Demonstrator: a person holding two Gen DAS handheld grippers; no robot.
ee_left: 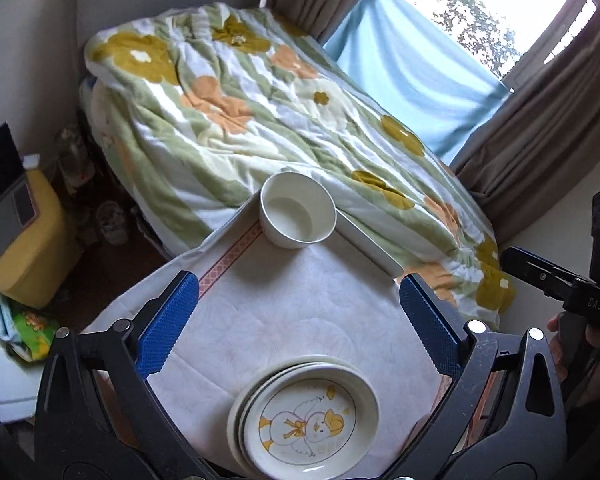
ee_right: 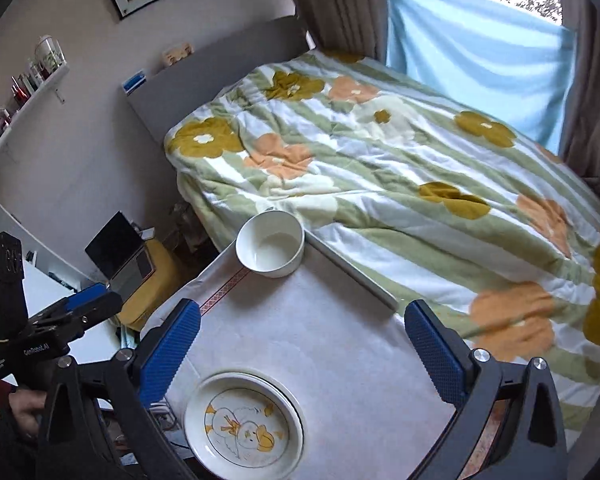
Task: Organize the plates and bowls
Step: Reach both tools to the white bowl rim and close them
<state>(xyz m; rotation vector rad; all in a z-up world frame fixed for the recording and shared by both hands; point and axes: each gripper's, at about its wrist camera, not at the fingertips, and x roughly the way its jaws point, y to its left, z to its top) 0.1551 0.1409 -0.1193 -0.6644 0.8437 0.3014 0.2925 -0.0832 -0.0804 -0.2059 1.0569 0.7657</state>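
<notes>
A stack of cream plates [ee_left: 304, 416] lies at the near edge of a table with a white cloth [ee_left: 284, 300]; the top plate bears a yellow duck drawing. The same stack [ee_right: 244, 426] shows in the right wrist view. A plain white bowl [ee_left: 298, 210] [ee_right: 270, 244] stands upright at the table's far corner, beside the bed. My left gripper [ee_left: 300, 324] hovers open above the cloth between stack and bowl, nothing between its blue pads. My right gripper [ee_right: 302, 344] is likewise open and empty over the cloth. Each gripper shows at the edge of the other's view.
A bed with a flowered quilt [ee_right: 400, 184] borders the table's far side. A yellow box with a laptop [ee_left: 24, 240] stands on the floor to the left. Brown curtains and a blue cloth [ee_left: 412, 76] cover the window behind. A person's hand [ee_left: 560, 344] holds the right gripper's handle.
</notes>
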